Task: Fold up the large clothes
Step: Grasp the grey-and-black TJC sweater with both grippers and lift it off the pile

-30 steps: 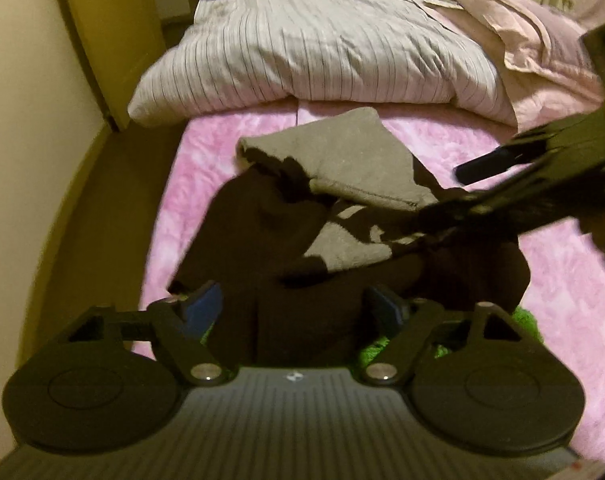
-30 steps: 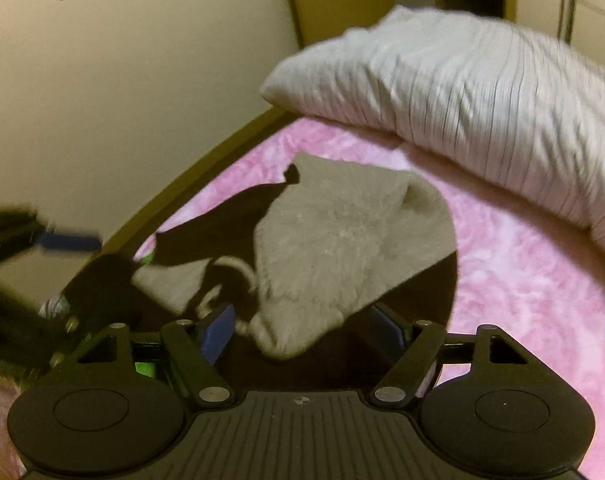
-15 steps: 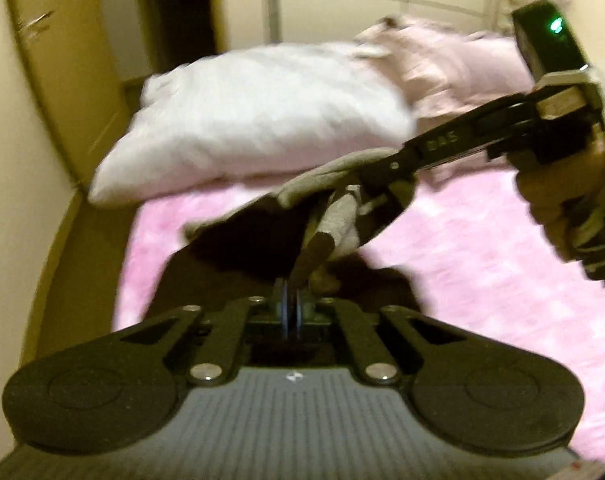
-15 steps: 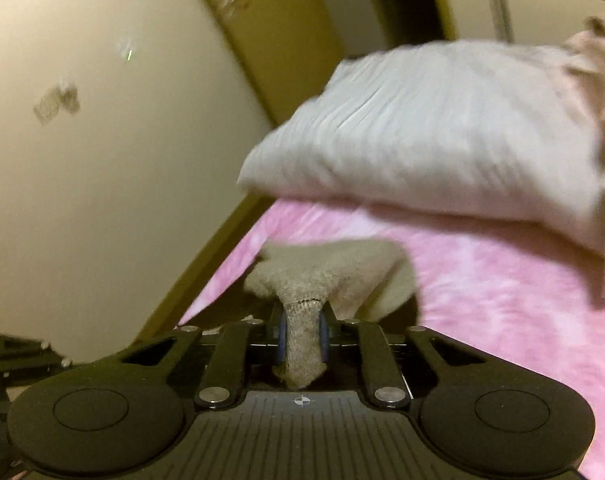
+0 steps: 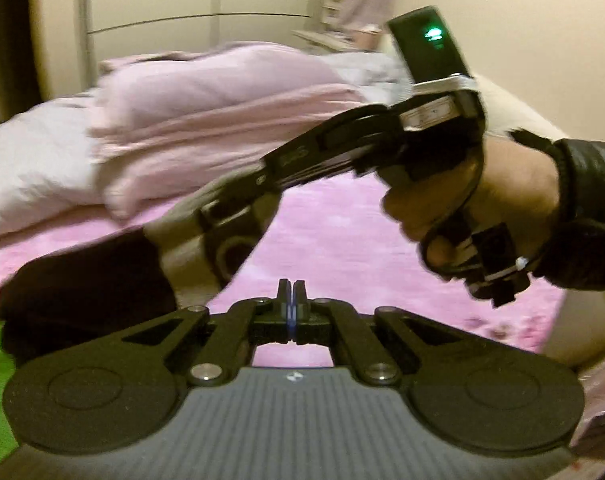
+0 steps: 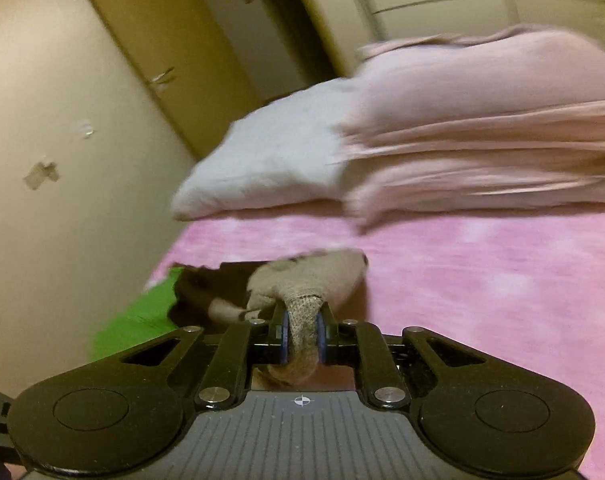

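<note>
While the right gripper clamps a bunched fold of the grey-and-dark garment, the rest of the cloth trails down onto the pink bedspread, left of centre, beside a green patch. The left gripper has its fingers pressed together with nothing visible between them. A hand in a dark sleeve grips the right tool's handle. White pillow and pink bedding sit behind, blurred.

Pink fuzzy blanket, white pillow, pale pink bedding, wooden door
</note>
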`<state>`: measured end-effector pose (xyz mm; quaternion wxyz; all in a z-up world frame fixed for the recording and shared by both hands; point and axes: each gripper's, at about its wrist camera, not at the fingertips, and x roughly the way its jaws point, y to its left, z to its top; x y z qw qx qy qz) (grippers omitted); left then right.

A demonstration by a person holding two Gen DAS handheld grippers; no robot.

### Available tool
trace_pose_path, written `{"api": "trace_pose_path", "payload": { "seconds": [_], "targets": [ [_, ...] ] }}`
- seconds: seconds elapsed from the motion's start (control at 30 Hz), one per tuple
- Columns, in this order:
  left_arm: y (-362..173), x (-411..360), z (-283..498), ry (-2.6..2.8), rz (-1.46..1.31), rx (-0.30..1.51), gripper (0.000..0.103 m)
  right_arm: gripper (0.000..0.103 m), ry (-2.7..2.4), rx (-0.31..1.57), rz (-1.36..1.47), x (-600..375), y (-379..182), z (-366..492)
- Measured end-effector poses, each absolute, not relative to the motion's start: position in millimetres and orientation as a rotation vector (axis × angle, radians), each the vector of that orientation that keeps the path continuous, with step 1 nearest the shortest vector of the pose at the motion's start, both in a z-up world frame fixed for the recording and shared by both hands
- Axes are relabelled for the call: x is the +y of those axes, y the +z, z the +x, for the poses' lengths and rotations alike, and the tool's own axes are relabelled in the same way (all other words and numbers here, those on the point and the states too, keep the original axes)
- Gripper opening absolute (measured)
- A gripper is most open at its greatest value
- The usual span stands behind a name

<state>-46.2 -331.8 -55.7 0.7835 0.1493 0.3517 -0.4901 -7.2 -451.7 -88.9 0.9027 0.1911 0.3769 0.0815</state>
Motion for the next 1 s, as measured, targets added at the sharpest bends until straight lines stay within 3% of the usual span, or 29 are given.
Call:
{"api": "trace_pose_path", "payload": {
  "seconds": [0.17,0.33,0.47,0.67,0.83,1.0],
  "targets": [
    [-65.0,-387.6,-84.9,-1.132,0.417,0.779,0.000,0.009,-0.089,0.813,0.418,-567.1,-94.4,-112.3],
    [-98.7,-413.9,-69.4,-1.137,0.539,0.802,0.008,0.009,-0.358,0.913,0.478,-636.3,-144.0,-181.1],
    [-129.9,-418.1,-50.7,-1.171,0.605,0.803,0.023,0.010,-0.489,0.960,0.525,-652.1,-171.8,-203.8],
    [-194.2,-463.6,-2.0,-1.286,0.799,0.656,0.043,0.014,-0.581,0.964,0.506,-655.6,-199.2,-216.9],
    [-246.5,-507.5,29.4,-1.371,0.976,0.549,0.047,0.048,-0.615,1.000,0.469,-640.6,-218.7,-221.7],
    [-300.1,-540.8,28.7,-1.496,1.290,0.252,0.048,0.059,-0.607,1.016,0.466,-632.9,-244.3,-222.7]
  ]
}}
